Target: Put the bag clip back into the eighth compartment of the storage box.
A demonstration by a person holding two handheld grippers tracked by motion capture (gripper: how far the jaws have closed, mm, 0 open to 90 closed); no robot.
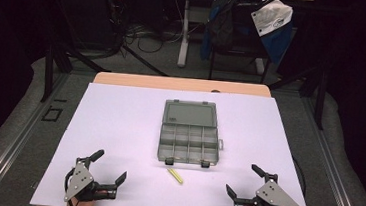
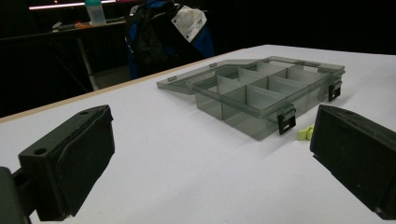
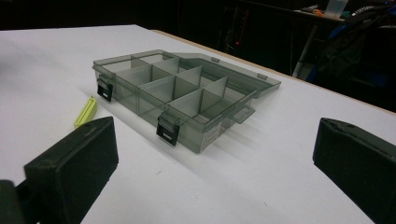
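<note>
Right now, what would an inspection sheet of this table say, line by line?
Surface: white board on a wooden table, flat.
Job's things: grey box, lid open and laid back, compartments look empty; yellow-green stick in front of it, apart.
Clutter: nothing seen.
Grippers: left gripper and right gripper both open, near the front edge, holding nothing.
Cables: a black one trails by the right gripper; more lie on the floor beyond.
Surroundings: dark room, chair draped with clothes.

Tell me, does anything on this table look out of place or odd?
One thing stands out: a small yellow-green stick lies loose on the white table, just in front of the open compartment box, whose visible compartments look empty. Nothing appears spilled or damaged.
</note>
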